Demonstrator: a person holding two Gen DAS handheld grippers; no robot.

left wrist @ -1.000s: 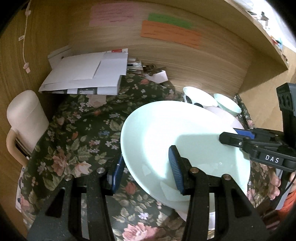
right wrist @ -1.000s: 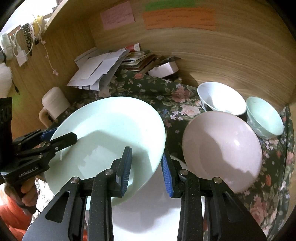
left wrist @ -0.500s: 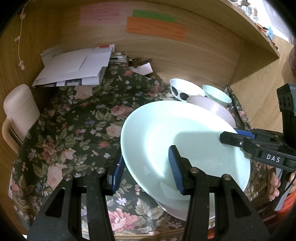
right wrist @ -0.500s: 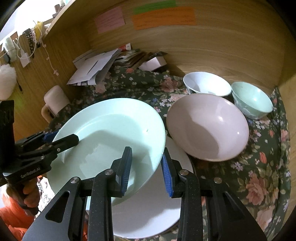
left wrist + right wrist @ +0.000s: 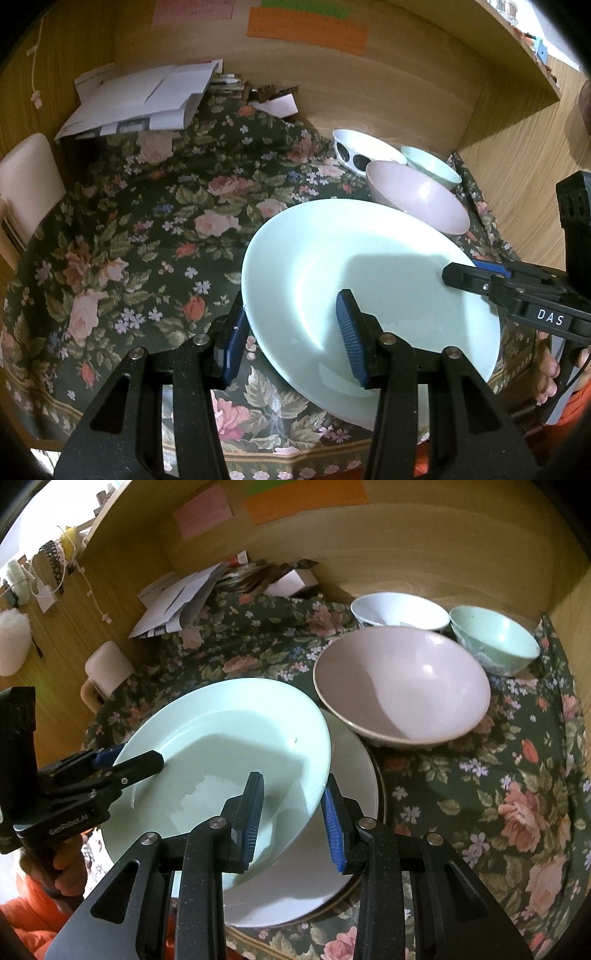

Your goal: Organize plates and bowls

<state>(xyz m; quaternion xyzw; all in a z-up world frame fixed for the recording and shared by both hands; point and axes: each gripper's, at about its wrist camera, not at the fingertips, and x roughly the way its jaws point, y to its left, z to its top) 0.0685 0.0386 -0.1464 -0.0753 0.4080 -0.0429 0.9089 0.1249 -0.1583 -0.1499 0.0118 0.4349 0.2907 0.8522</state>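
Observation:
A pale mint plate hangs tilted over the near edge of the flowered table, held by both grippers at opposite rims. My left gripper is shut on its left rim, one pad under and one on top. My right gripper is shut on its right rim. Each gripper shows in the other's view: the right gripper, the left gripper. Under the held plate lies a white plate with a dark rim. Behind stand a pink bowl, a white bowl and a mint bowl.
A heap of papers and a small white box lie at the back left. A cream chair back stands at the table's left side. Wooden walls close the back and right. Bare flowered cloth covers the left half.
Both grippers have drawn back towards the table's near edge and sunk a little, carrying the mint plate. The bowls and papers now look farther off. Both grips are unchanged.

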